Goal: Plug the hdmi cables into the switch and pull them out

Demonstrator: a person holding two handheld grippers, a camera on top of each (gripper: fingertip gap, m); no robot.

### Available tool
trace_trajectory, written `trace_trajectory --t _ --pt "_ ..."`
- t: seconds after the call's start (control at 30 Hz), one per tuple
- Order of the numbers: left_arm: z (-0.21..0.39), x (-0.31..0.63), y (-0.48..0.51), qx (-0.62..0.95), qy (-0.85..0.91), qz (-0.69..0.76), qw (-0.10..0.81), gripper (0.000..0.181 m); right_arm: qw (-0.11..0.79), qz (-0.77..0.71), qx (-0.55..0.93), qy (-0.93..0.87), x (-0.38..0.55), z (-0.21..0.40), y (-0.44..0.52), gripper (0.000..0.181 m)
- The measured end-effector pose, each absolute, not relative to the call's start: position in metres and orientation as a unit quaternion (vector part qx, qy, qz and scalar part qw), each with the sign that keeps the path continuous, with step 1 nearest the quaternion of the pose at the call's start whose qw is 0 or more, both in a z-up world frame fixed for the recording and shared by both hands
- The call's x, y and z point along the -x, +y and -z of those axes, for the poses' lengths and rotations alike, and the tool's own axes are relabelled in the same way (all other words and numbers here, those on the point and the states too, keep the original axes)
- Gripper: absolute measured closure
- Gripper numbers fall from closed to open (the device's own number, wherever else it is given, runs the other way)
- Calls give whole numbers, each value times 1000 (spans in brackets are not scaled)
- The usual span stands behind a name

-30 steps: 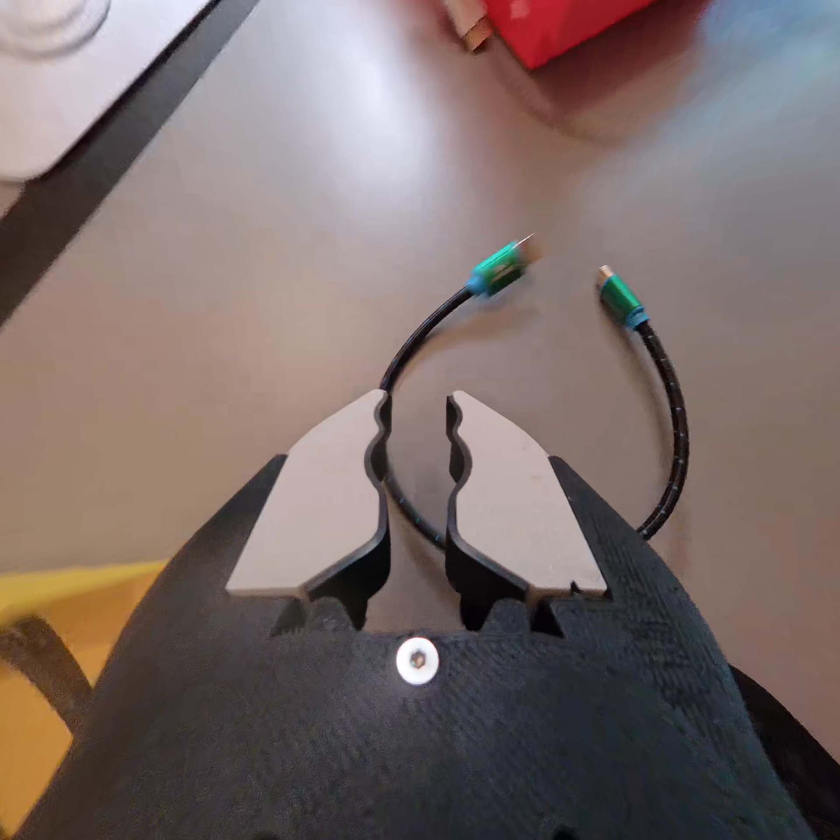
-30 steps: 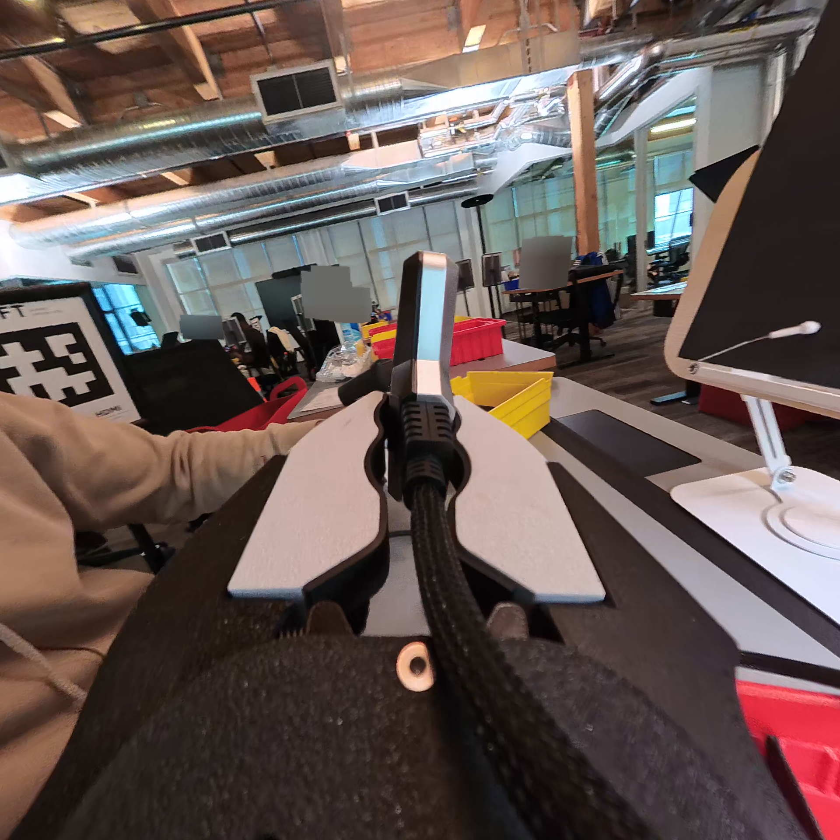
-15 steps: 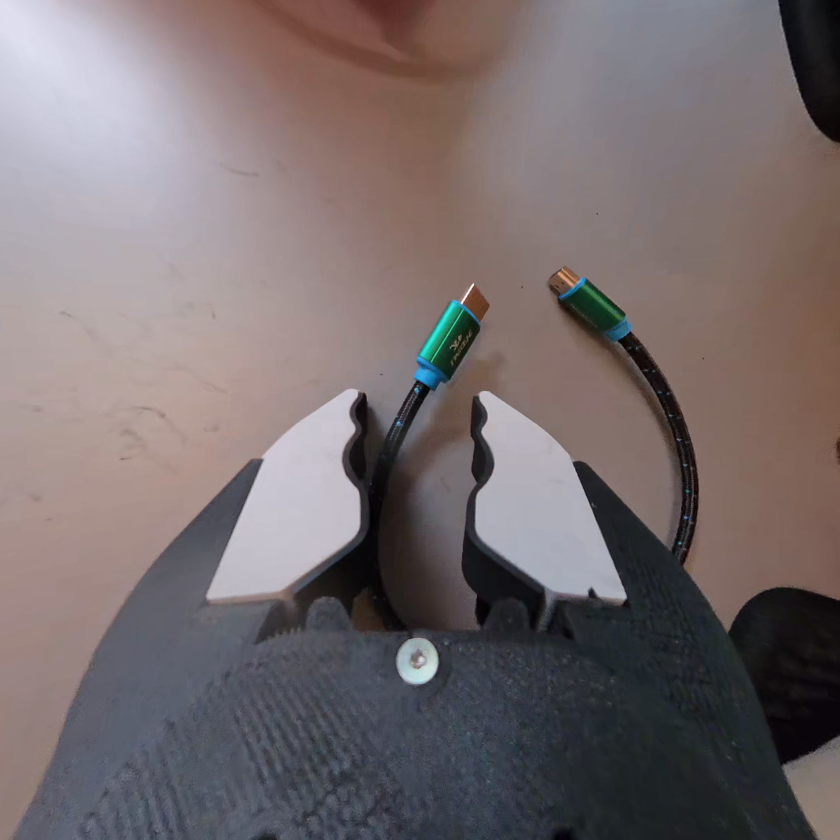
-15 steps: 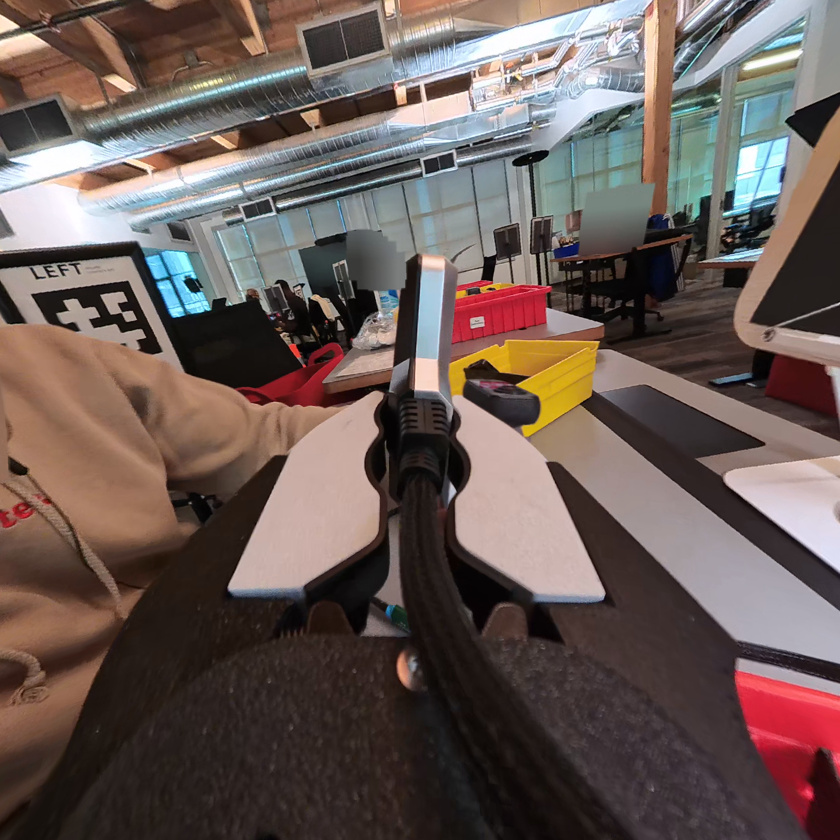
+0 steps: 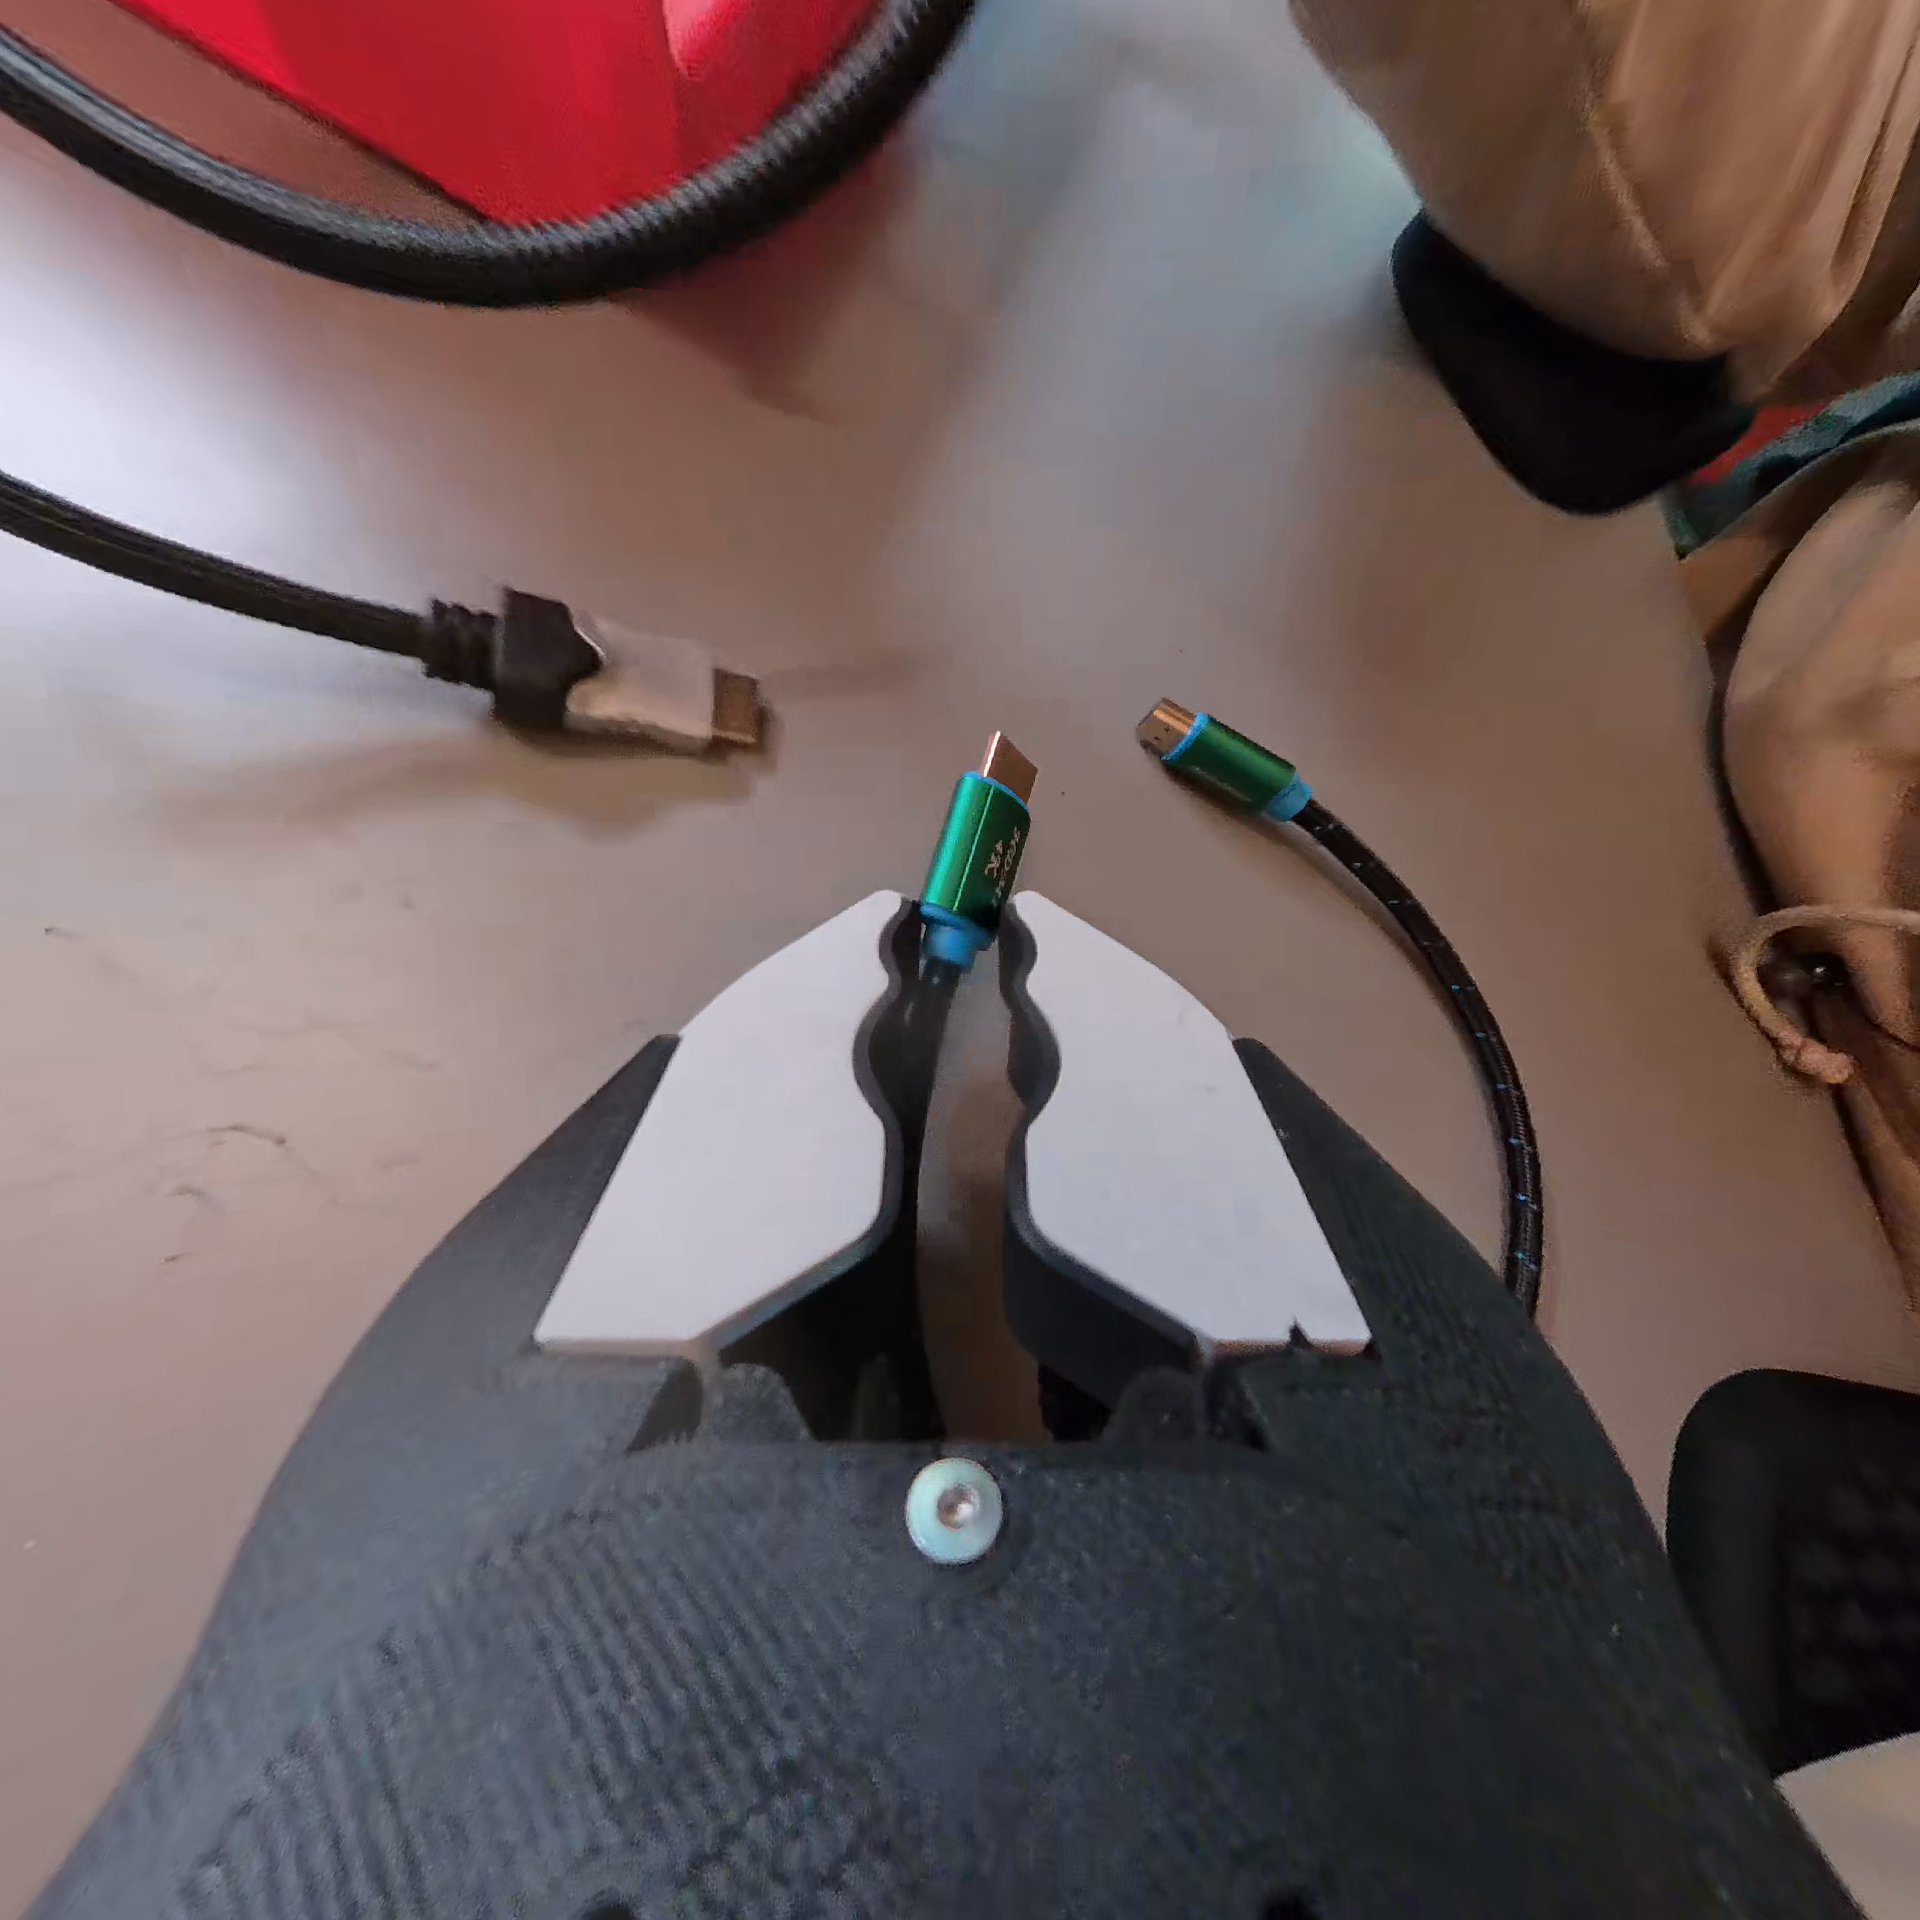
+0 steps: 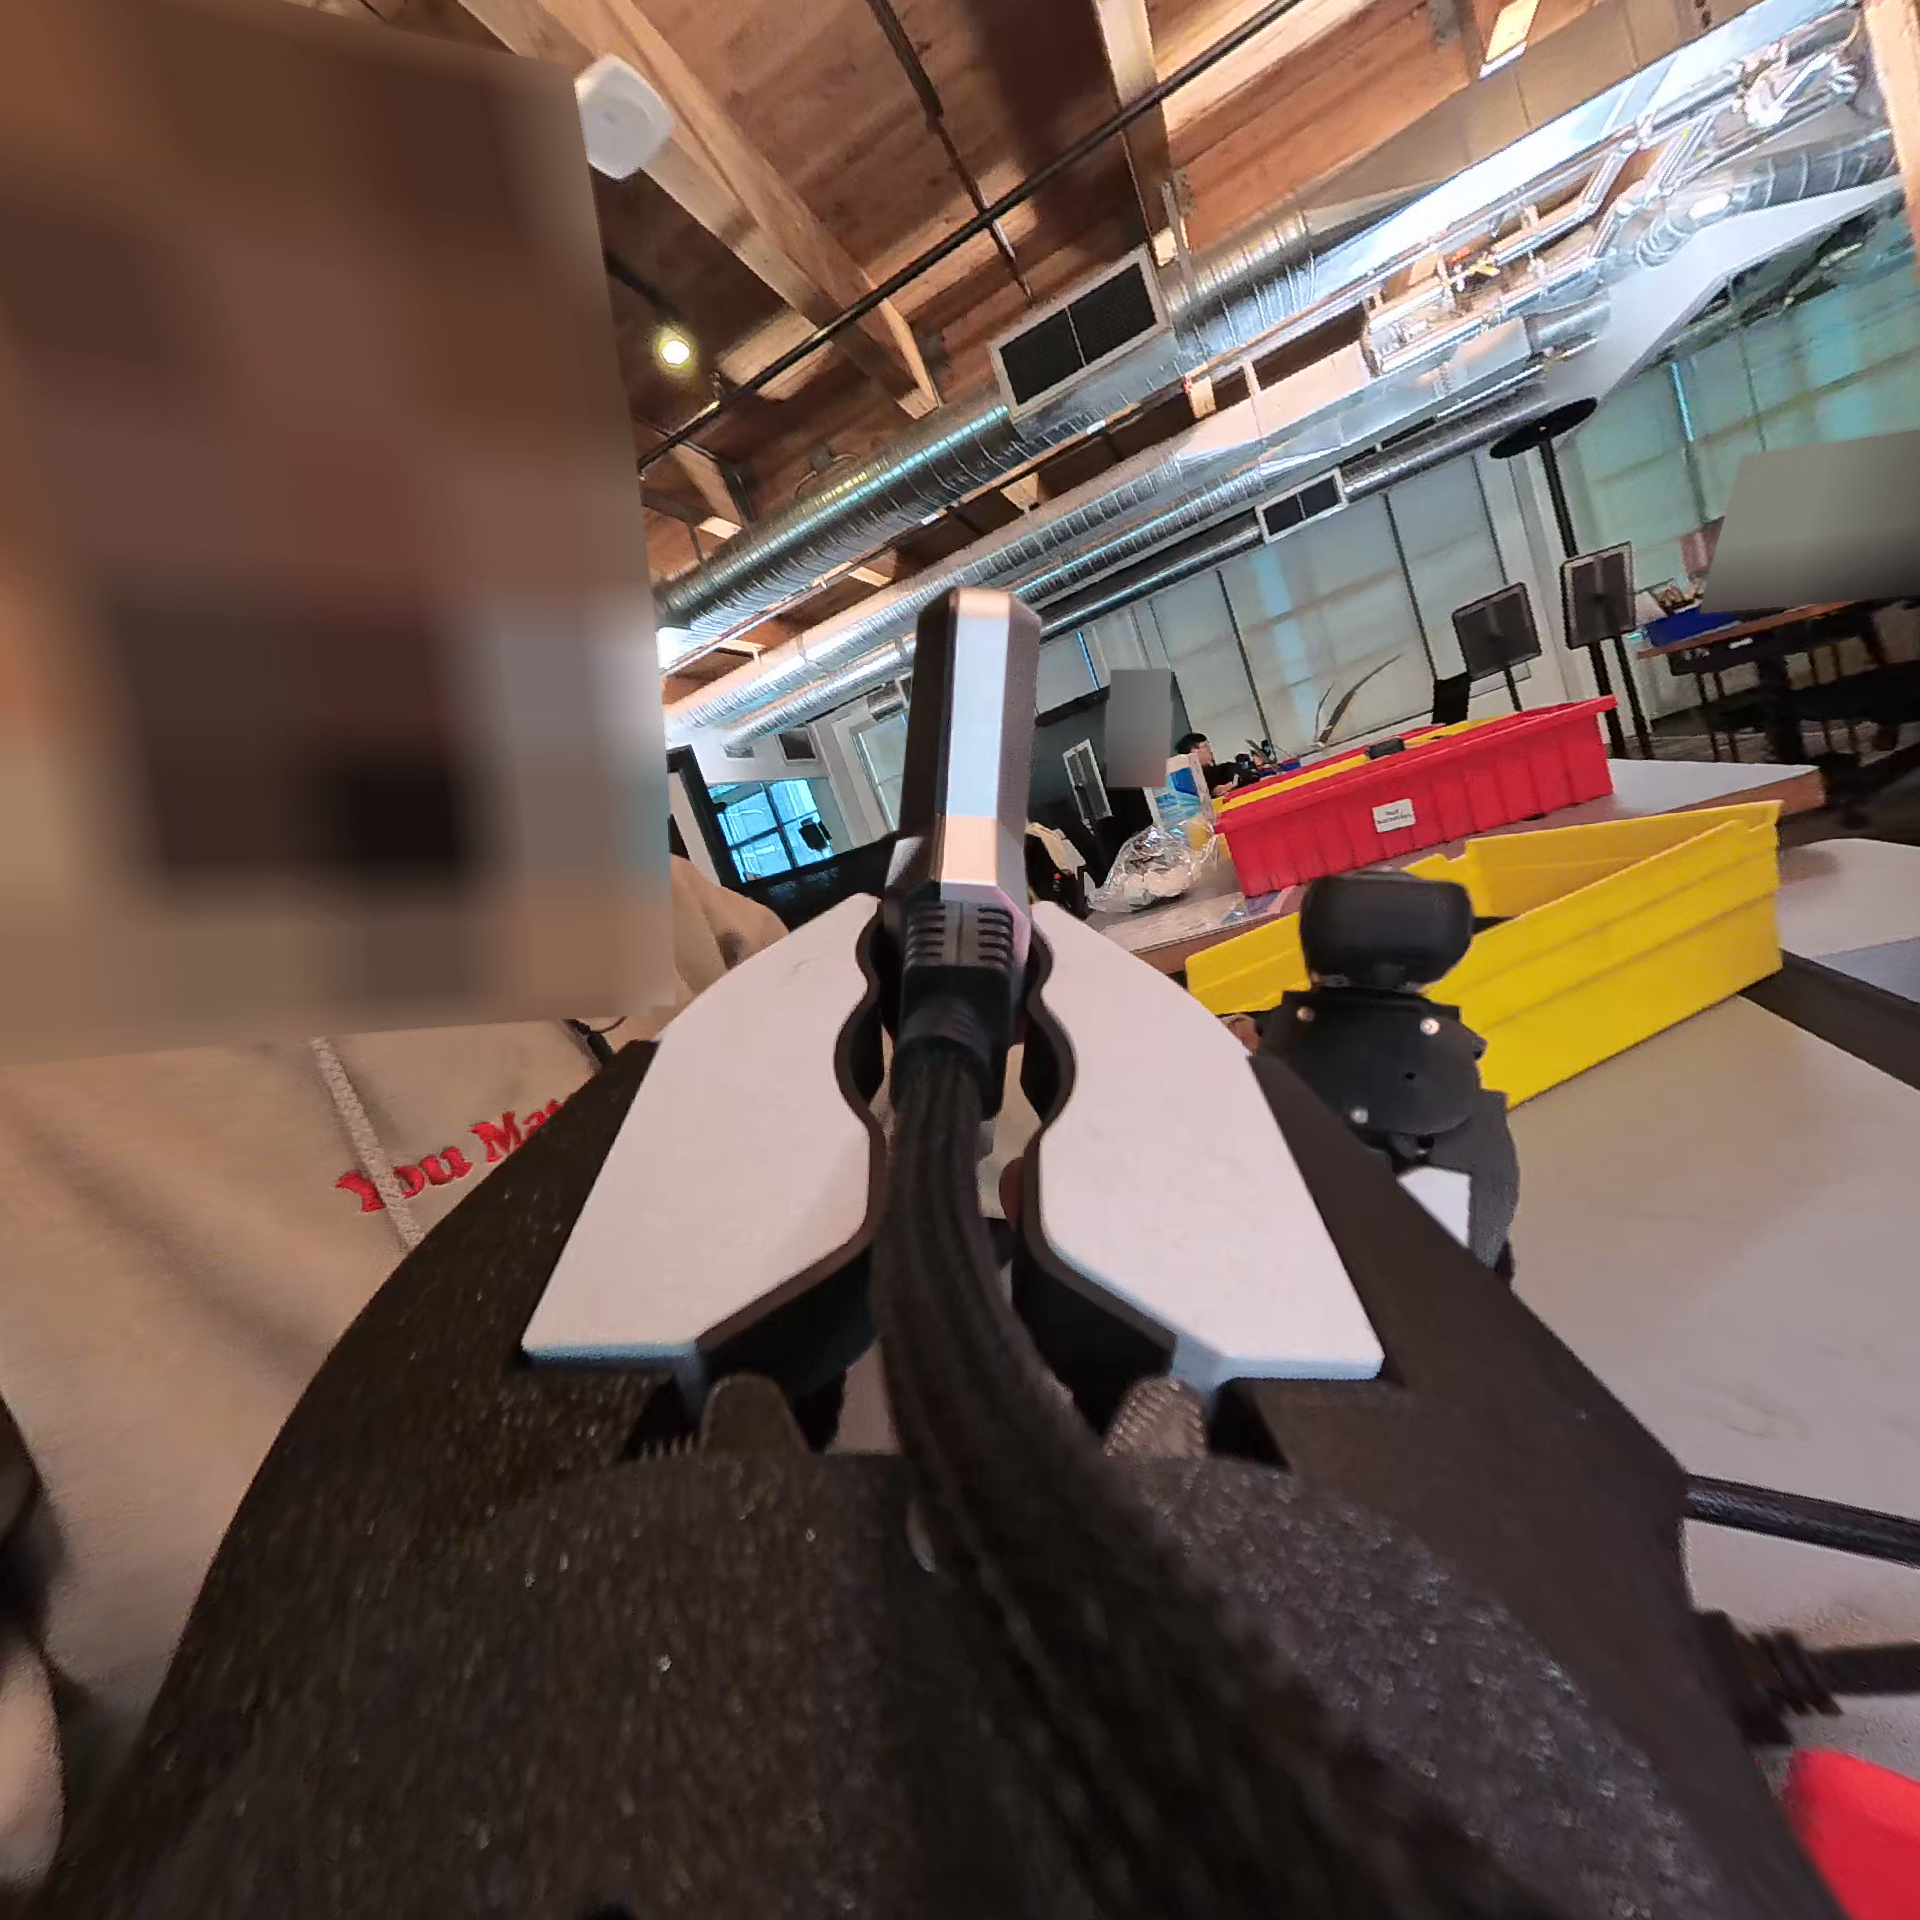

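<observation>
Left gripper nearly closed, pinching the green plug at its blue collar, frame centre, above the counter. Right gripper clamped on the grey plug, pointing upward at frame centre.

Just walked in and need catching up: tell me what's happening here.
A person works two handheld grippers over a table. The left gripper is shut on the green plug of a short cable; its other plug lies loose. The right gripper holds the switch up by its cable end. Nothing is plugged in yet.
</observation>
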State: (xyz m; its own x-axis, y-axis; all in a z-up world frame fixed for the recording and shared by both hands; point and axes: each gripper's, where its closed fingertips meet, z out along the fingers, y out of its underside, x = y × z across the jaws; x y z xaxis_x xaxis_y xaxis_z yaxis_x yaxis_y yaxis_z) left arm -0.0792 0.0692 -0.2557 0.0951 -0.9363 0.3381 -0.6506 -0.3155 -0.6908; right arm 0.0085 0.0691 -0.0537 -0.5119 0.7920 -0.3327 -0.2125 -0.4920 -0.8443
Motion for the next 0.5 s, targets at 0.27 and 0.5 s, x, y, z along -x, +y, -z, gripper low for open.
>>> trace_trajectory --t 0.27,0.5 --pt "219 84 79 697 527 413 259 167 321 -771 385 -392 -5 58 69 159" --pt "155 80 87 684 499 390 363 168 363 -704 457 -405 4 68 84 160"
